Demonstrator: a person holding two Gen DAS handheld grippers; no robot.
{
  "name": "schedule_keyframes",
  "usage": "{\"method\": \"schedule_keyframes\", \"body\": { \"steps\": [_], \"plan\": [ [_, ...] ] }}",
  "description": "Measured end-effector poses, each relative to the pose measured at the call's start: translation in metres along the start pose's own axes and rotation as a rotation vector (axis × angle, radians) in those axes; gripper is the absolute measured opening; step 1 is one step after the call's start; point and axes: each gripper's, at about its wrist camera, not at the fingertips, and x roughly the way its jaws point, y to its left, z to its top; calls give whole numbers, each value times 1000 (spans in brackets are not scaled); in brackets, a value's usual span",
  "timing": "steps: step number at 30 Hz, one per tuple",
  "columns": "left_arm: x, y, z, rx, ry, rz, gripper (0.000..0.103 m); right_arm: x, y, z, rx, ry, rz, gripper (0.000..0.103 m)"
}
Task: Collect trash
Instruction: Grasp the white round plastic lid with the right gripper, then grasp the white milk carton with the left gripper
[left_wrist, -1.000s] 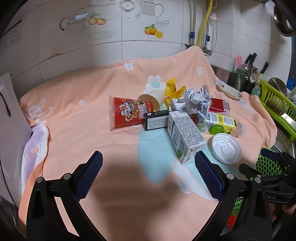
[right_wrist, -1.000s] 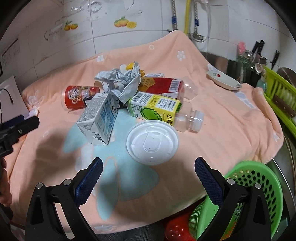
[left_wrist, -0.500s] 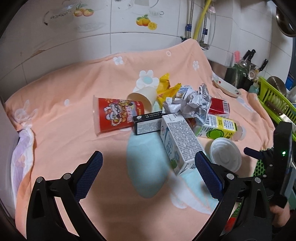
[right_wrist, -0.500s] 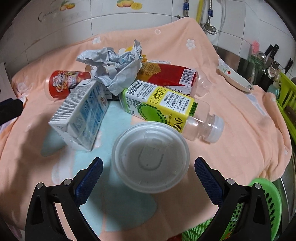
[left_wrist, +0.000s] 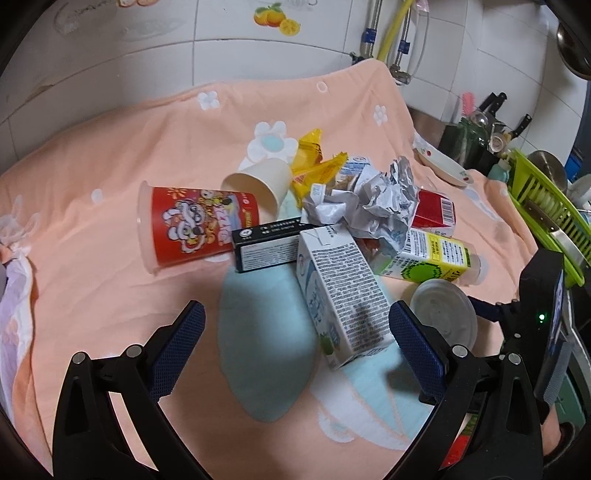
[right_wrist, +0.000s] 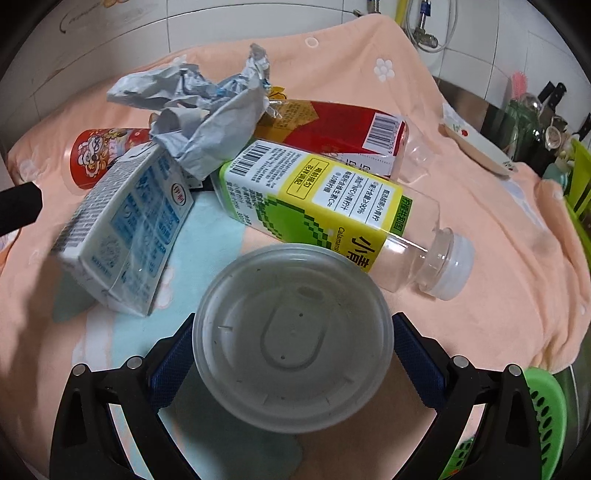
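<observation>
A pile of trash lies on a peach cloth (left_wrist: 110, 155): a red cup (left_wrist: 192, 225), a paper cup (left_wrist: 258, 182), a black box (left_wrist: 266, 245), a white milk carton (left_wrist: 340, 291), crumpled foil (left_wrist: 373, 203), a green-yellow bottle (right_wrist: 332, 206), a red carton (right_wrist: 343, 129) and a round white lid (right_wrist: 293, 338). My right gripper (right_wrist: 293, 354) is open with the lid between its fingers; whether the pads touch it I cannot tell. My left gripper (left_wrist: 295, 343) is open and empty, just in front of the milk carton.
A green perforated basket (right_wrist: 543, 413) sits below the cloth's right front edge. A green dish rack (left_wrist: 546, 206), a small dish (left_wrist: 443, 166) and knives stand at the right. Tiled wall and pipes (left_wrist: 391, 37) are behind.
Both grippers have moved forward toward the pile. The right gripper has closed in on the white lid, which now sits between its open fingers.
</observation>
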Motion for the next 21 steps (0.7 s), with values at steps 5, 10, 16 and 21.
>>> {"method": "schedule_keyframes", "body": {
  "steps": [5,10,16,21],
  "plan": [
    [17,-11,8,25,29,-16,97,3,-5,1,25,1,24,91],
    [41,-19,15,14,81,-45,94,-3,-5,0,34,-17,24,90],
    [65,-24,24,8,129,-43,83,-16,-7,-6,55,-46,30,90],
    [79,-24,24,0,175,-59,67,-33,-9,-11,60,-70,26,90]
  ]
}}
